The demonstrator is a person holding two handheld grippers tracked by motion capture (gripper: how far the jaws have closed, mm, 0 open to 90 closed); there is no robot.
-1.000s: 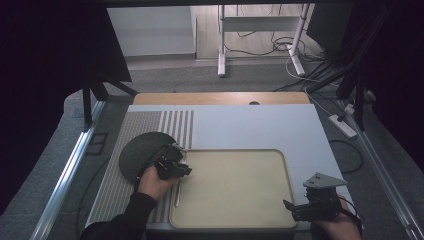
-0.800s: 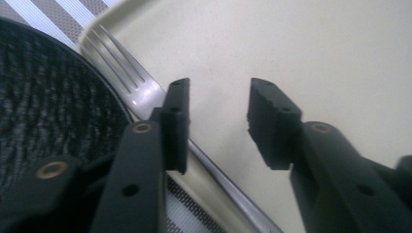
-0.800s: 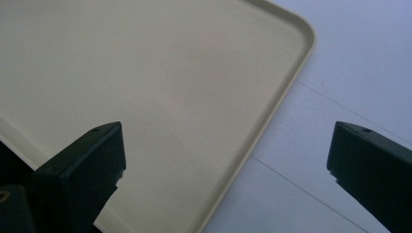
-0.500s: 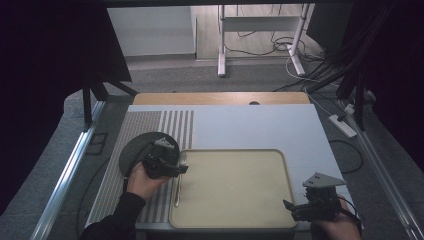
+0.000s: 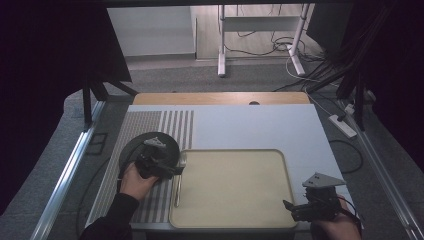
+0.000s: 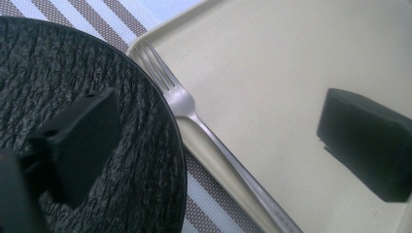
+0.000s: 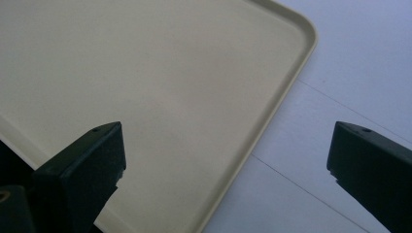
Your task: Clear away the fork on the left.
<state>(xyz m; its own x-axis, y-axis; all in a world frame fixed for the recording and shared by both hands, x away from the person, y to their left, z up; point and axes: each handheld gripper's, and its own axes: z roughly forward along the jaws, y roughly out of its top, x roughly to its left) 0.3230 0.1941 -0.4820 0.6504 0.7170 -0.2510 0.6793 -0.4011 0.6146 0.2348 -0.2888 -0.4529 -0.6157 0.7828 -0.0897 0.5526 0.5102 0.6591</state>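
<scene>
On the table there are one black plate [image 5: 150,145], one fork [image 5: 178,176], one beige tray [image 5: 235,190], one striped placemat [image 5: 150,120], and two handheld grippers, left [image 5: 172,170] and right [image 5: 295,210].

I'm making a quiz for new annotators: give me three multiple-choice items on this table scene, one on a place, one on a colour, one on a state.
1. Where does the fork lie?
A. in the middle of the plate
B. along the tray's left rim, beside the plate
C. by the right gripper

2. What colour is the plate?
A. black
B. white
C. red

3. How do the left gripper's jaws stand?
A. shut on the fork
B. shut on the plate
C. open, holding nothing

Key: 1 B, the left gripper view shows the fork on the tray edge next to the plate. 2 A, the plate is dark and textured. 3 C, the jaws have just been opening and stand wide apart, clear of the fork that lies between them.
</scene>
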